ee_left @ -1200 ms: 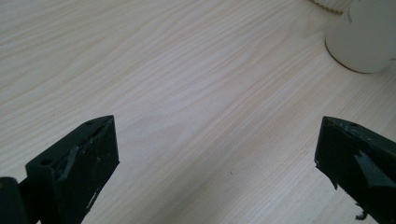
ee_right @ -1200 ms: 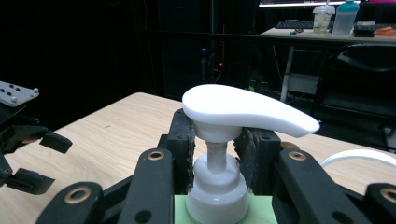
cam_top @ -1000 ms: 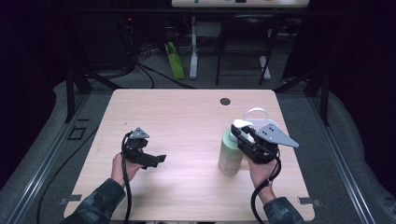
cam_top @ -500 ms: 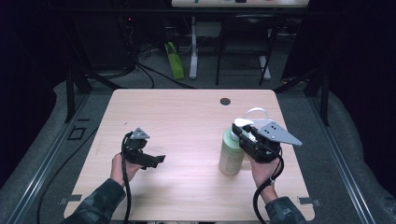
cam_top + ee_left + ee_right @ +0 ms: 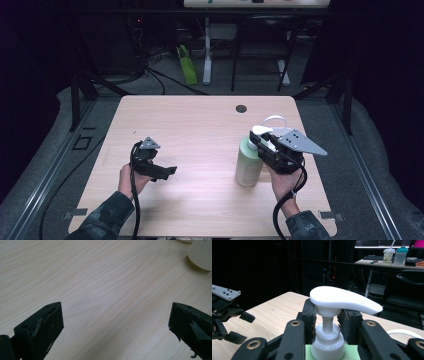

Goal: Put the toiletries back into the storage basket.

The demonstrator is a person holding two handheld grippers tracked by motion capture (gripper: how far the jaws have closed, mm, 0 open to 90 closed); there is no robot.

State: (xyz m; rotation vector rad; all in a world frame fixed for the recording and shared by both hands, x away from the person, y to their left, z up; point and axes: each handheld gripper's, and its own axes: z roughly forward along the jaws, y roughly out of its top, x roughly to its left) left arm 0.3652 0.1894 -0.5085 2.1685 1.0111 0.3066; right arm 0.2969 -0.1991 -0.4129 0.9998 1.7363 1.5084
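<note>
On the right half of the counter (image 5: 200, 115), I am keeping the right tool (image 5: 261, 141) clamped on the pump bottle (image 5: 248, 167), its jaws closing from both sides on the white collar just under the pump head (image 5: 342, 300). That bottle is standing upright on the wood, pale green below and white at the top, and it is sitting well in from the near edge and somewhat nearer the right edge. Just behind it, a white ring (image 5: 274, 120) is lying flat on the counter, close to the tool's grey plate. My left tool (image 5: 167, 171) is hovering low over the left half with its jaws spread wide and gripping nothing; bare wood is showing between them in the left gripper view. Open wood is stretching between the two tools, and the whole far half is lying free up to the far edge, apart from a small dark round spot (image 5: 241, 108) near that edge. Beyond the edges, grey floor and black frame rails are running along both sides.
</note>
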